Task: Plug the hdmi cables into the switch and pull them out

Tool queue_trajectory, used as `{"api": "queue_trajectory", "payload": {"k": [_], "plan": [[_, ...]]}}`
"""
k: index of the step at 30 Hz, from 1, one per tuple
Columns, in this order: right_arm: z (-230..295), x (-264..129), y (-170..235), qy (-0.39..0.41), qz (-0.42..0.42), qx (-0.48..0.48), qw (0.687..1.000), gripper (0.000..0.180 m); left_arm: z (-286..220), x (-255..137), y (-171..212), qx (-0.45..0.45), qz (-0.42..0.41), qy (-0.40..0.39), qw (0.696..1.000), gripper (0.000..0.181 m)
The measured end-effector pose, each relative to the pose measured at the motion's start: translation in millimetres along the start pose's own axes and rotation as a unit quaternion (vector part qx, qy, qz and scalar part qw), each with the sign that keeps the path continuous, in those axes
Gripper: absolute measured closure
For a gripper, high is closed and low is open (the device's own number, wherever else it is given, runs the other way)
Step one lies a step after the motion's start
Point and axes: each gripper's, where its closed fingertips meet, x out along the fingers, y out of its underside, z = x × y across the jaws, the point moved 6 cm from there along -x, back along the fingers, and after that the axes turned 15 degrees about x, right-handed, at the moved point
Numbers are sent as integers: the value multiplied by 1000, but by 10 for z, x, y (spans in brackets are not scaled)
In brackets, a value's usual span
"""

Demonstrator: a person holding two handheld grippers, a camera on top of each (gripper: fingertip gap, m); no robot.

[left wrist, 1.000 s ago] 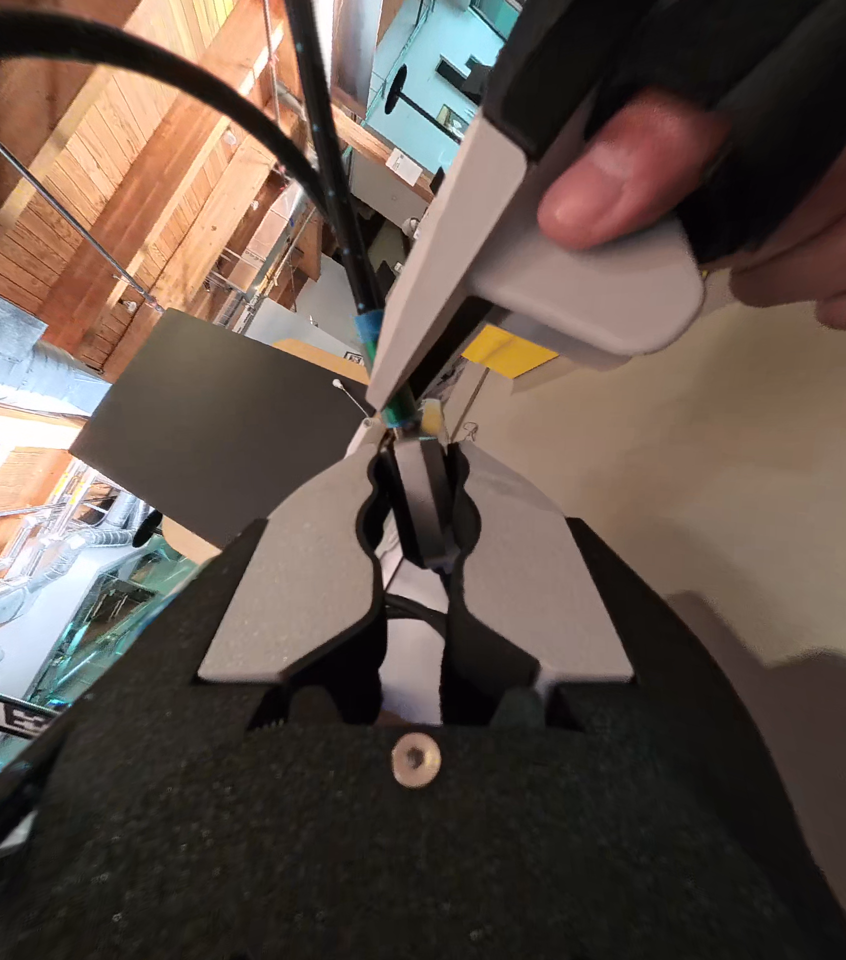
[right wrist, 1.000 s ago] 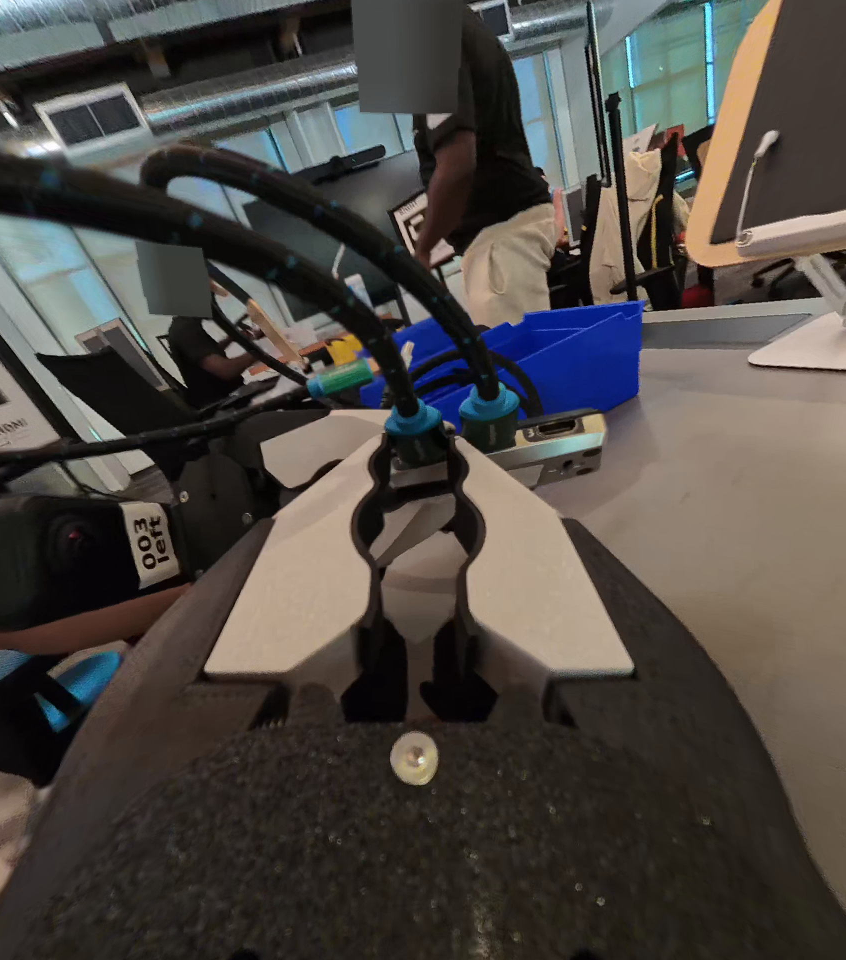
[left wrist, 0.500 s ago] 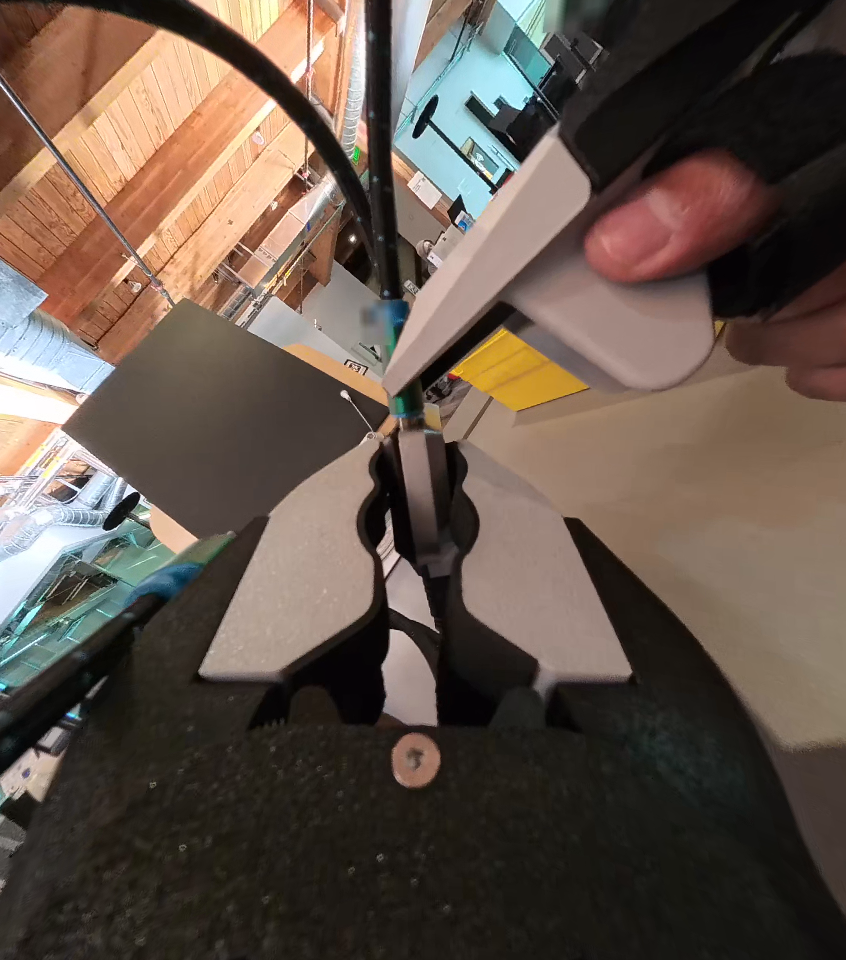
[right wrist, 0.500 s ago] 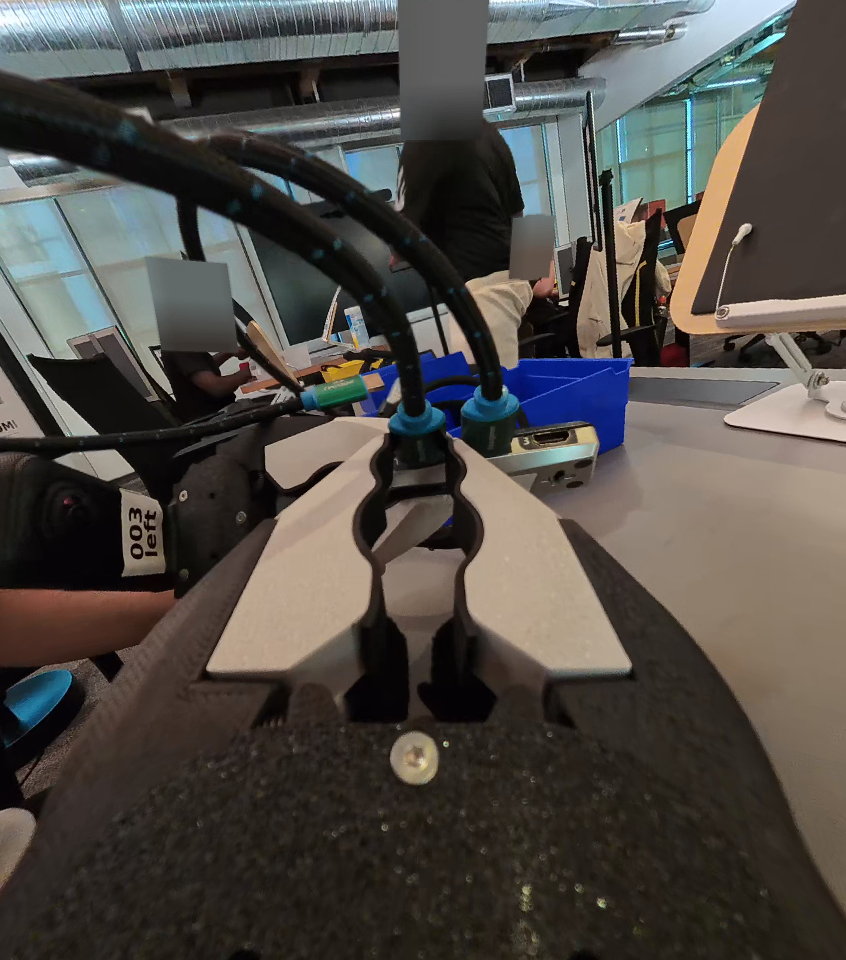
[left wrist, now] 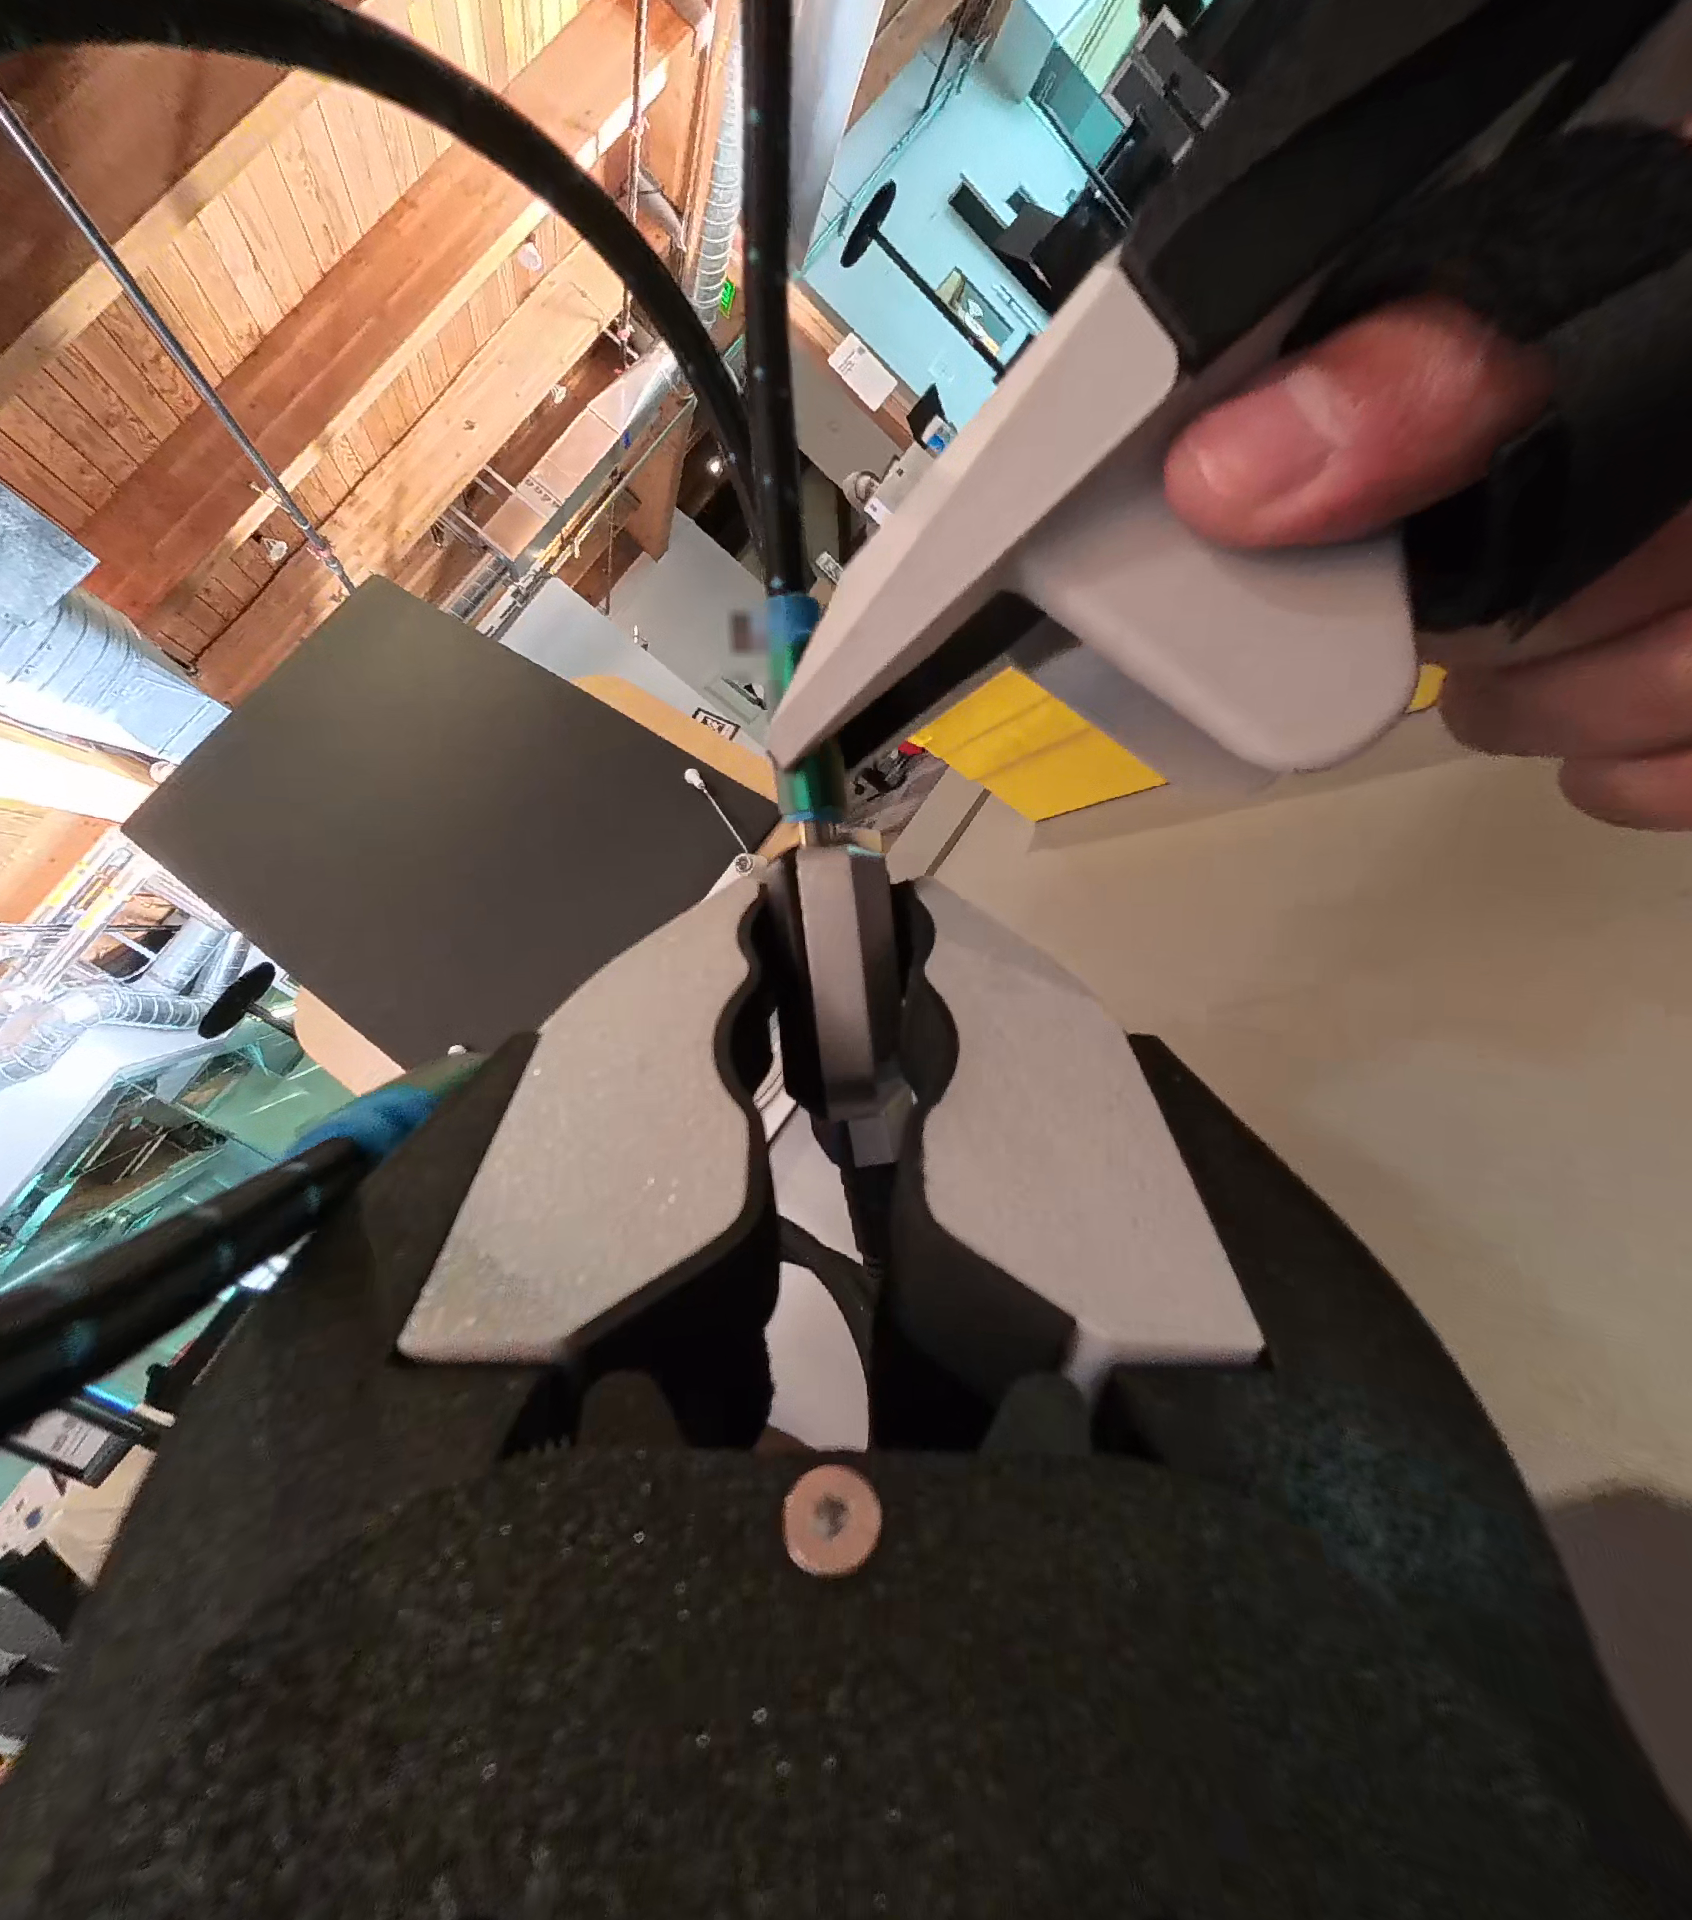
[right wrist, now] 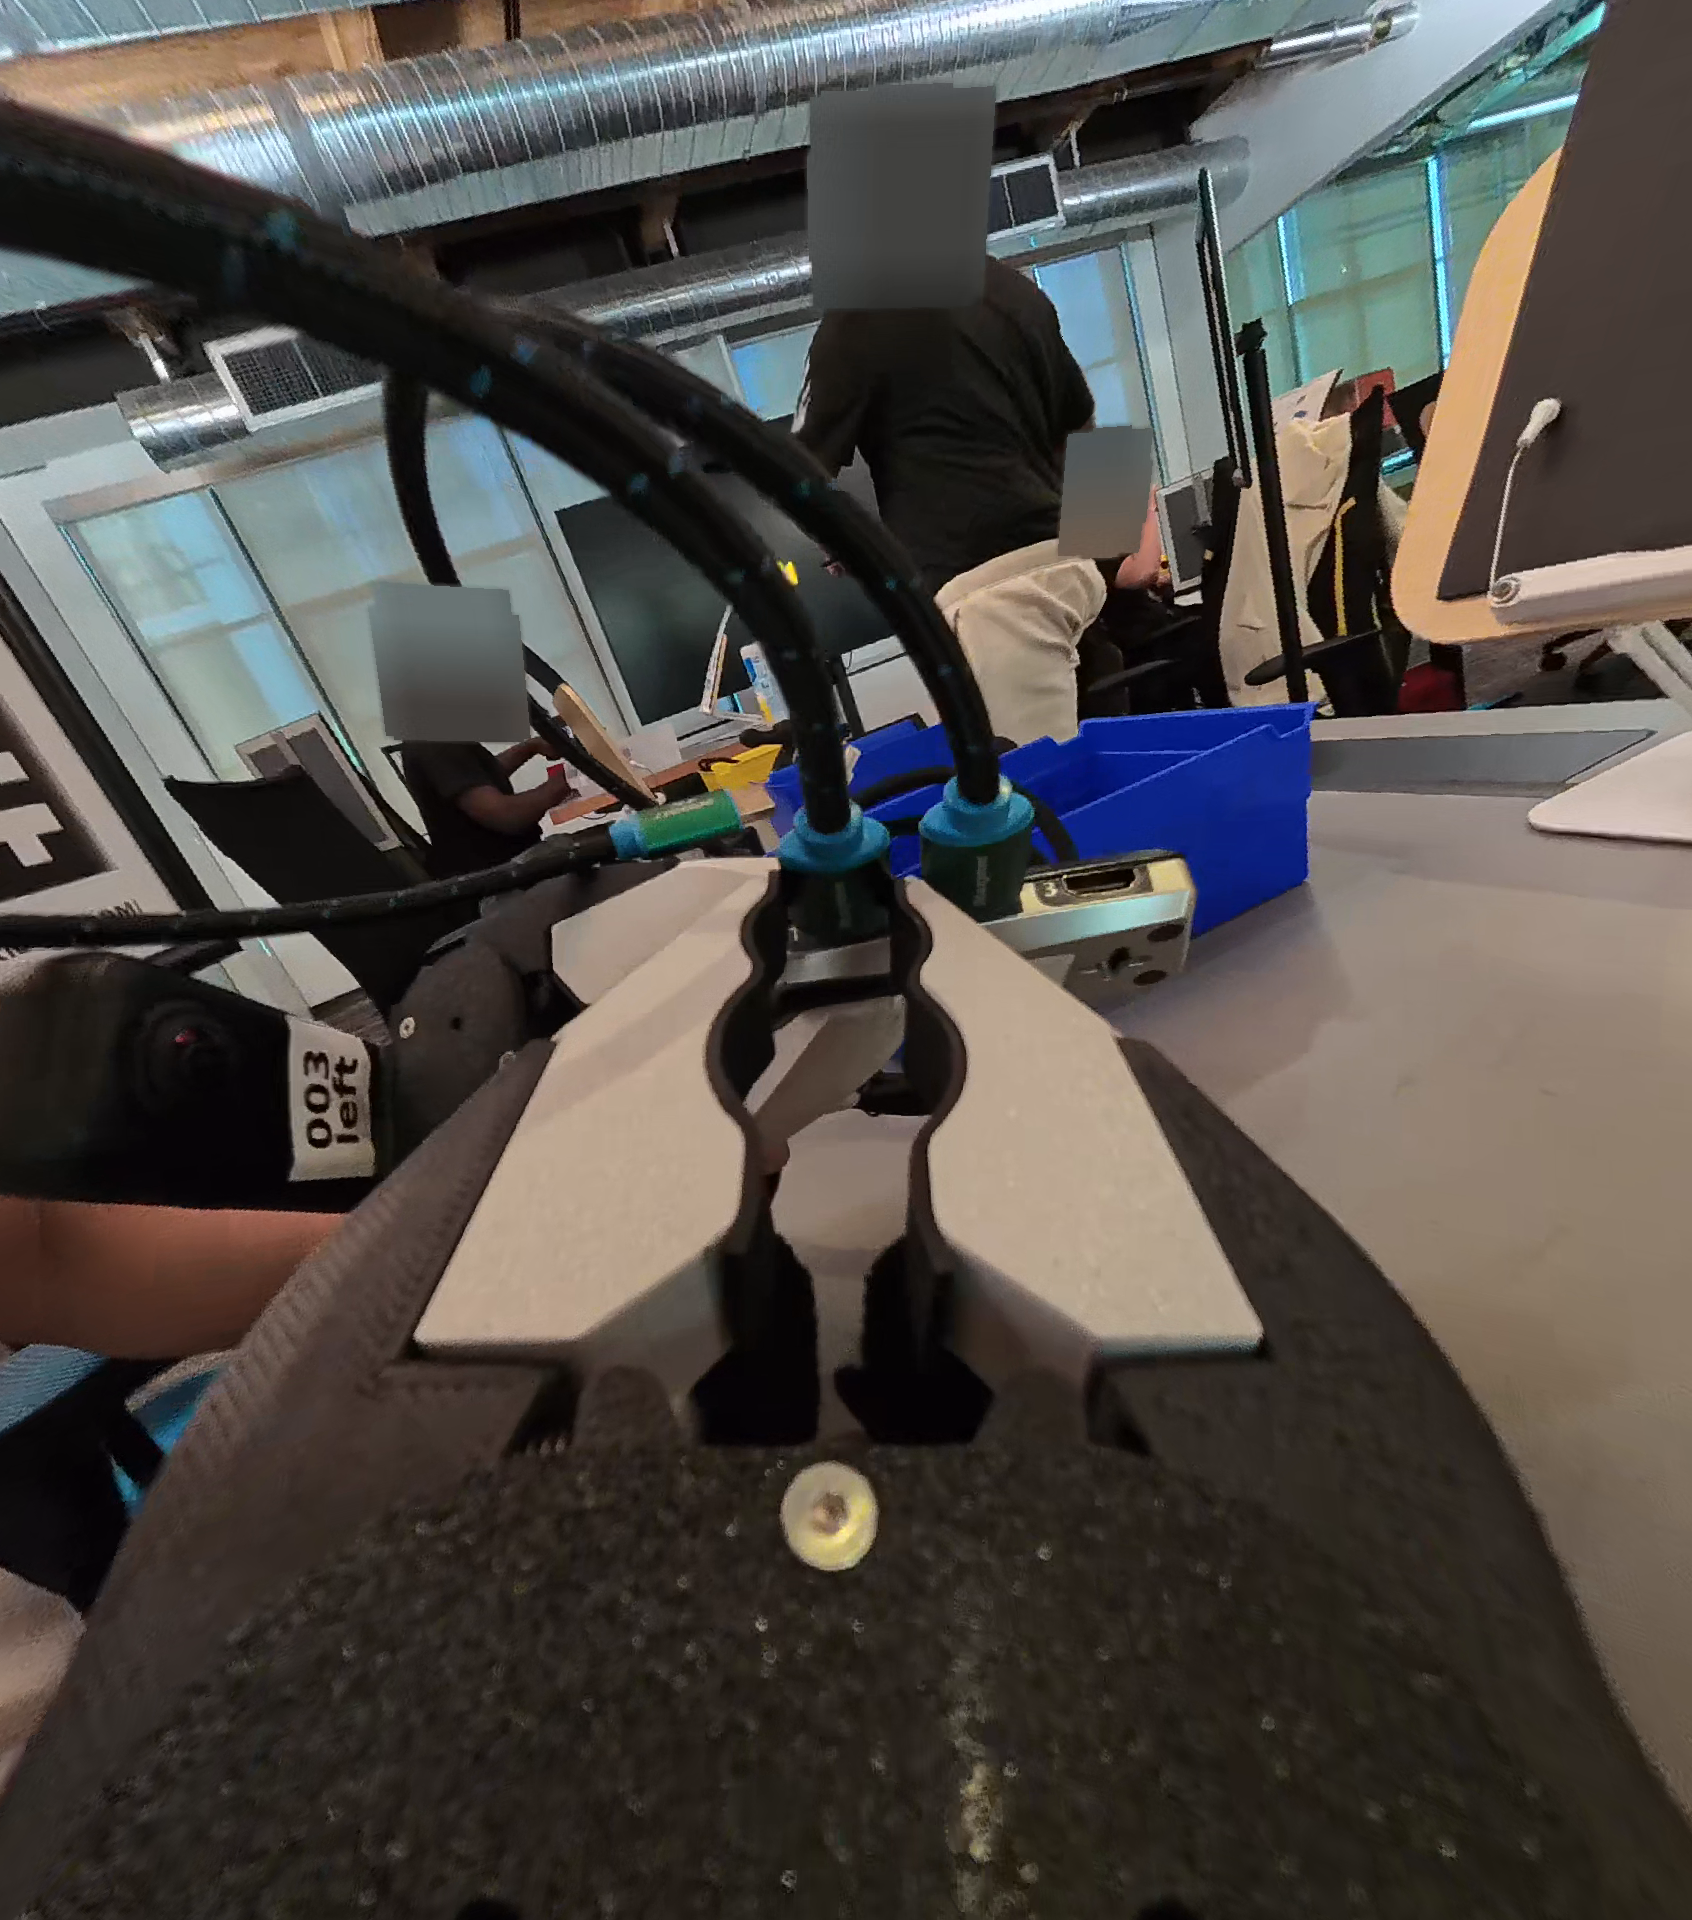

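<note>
Grey table (right wrist: 1444, 1091), switch (right wrist: 1102, 914) half-hidden.

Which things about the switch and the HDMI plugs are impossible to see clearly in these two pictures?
- Right wrist view: the right gripper covers where the nearer plug meets the switch, so its seating depth is hidden.
- Right wrist view: the second plug blocks its own port.
- Left wrist view: the switch appears edge-on inside the left gripper; no ports show.
- Left wrist view: the loose cable is blurred.

Grey tabletop (right wrist: 1444, 1091); beyond the claw, a blue bin (right wrist: 1226, 790), glazed partitions (right wrist: 322, 582), silver ceiling ducts (right wrist: 613, 114), seated people (right wrist: 468, 800); timber ceiling (left wrist: 250, 312) upper left.
</note>
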Motion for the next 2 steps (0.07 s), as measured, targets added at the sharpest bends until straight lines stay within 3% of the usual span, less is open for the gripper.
{"api": "queue_trajectory", "payload": {"k": [2], "plan": [[14, 8, -16, -2, -3, -6, 1000, 162, -2, -8, 47, -5, 11, 1, 1000, 160]]}}
